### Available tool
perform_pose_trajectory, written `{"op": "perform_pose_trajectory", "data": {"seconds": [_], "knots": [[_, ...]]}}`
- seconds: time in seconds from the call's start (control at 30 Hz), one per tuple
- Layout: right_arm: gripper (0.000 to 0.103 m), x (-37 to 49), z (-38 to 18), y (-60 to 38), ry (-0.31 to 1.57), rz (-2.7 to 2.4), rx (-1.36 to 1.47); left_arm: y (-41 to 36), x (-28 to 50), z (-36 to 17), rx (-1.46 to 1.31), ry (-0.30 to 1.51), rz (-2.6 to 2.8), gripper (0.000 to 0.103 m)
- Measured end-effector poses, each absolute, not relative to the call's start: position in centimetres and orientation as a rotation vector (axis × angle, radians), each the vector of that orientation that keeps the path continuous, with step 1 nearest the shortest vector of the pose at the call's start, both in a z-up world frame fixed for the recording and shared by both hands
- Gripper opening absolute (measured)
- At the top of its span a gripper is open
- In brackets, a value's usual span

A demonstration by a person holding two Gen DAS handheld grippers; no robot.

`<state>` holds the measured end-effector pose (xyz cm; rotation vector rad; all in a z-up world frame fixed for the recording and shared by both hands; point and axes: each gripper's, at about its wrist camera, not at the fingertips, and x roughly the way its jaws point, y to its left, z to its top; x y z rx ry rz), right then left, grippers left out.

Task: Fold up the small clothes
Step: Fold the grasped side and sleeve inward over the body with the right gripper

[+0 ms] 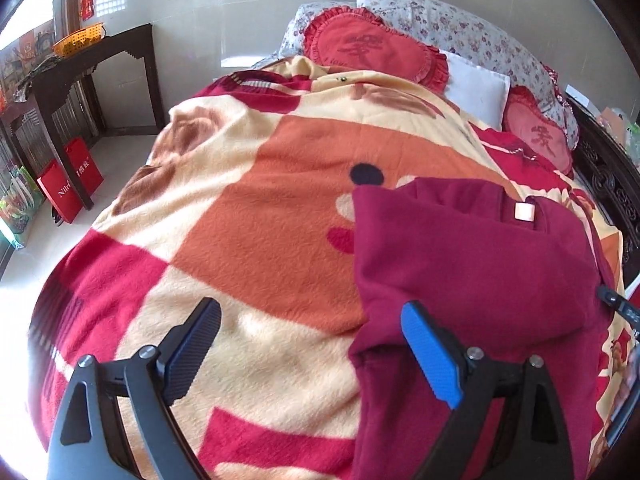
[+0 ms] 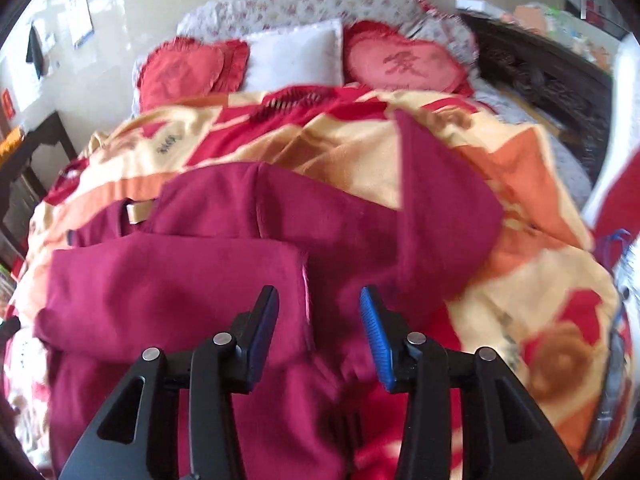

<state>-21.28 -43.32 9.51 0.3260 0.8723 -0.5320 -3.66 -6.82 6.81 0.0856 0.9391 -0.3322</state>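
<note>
Bed: patchwork fleece blanket (image 1: 248, 216) in orange, cream and red covered the mattress; bedroom with pale tiled wall behind.
Garment: maroon top (image 1: 472, 256) lay on the blanket toward the bed's right side, neck label (image 1: 524, 213) showing, collar end pointing to the pillows.
Fold state: one flap (image 2: 176, 280) already lay doubled over the body; one sleeve (image 2: 440, 208) was spread out toward the right edge, unfolded. Judged partway through.
Long axis: ran from the foot edge up toward the head of the bed, roughly in line with both grippers' pointing.
Right gripper (image 2: 320, 336): jaws apart, nothing between the pads; it hung directly over the garment's middle, fabric beneath both fingers.
Left gripper (image 1: 312, 352): jaws wide apart, holding nothing; blue finger (image 1: 430, 354) over the garment's left edge, black finger (image 1: 192, 350) over bare blanket.
Key relation: right gripper nearer the loose sleeve, which lay ahead and to its right; that hand seemed best placed for it.
Outward: red heart cushions (image 1: 372, 46), white pillow (image 1: 476, 88), floral pillows (image 1: 460, 20) at the head edge; dark wooden side table (image 1: 96, 60) at left.
</note>
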Motion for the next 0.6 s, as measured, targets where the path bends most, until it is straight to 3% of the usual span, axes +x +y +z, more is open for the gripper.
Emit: {"op": "perform_pose_trajectory", "data": {"seconds": [0.03,0.07,0.23,0.33,0.43,0.6], "knots": [[0.022,-20.2,8.4,-43.7,0.9,-0.506,0.328,-7.4,-3.5,6.6,0.093,0.942,-0.337,0.094],[0.0,-19.6,7.6,-43.9,0.926,-0.483,0.323,-8.1,-3.3,6.2,0.114,0.951,-0.337,0.094],[0.0,-22.3,10.2,-43.1,0.803,-0.498,0.245,-9.6,-2.5,3.1,0.208,0.996,-0.308,0.095],[0.0,-22.1,9.1,-44.2,0.857,-0.512,0.274,-9.7,-2.1,1.9,0.189,1.033,-0.305,0.095],[0.0,-21.8,7.3,-44.8,0.95,-0.524,0.305,-9.9,-2.5,2.5,0.209,1.013,-0.298,0.095],[0.0,-24.9,10.3,-42.4,0.791,-0.496,0.333,-10.0,-3.8,5.1,0.209,0.953,-0.324,0.095]]}}
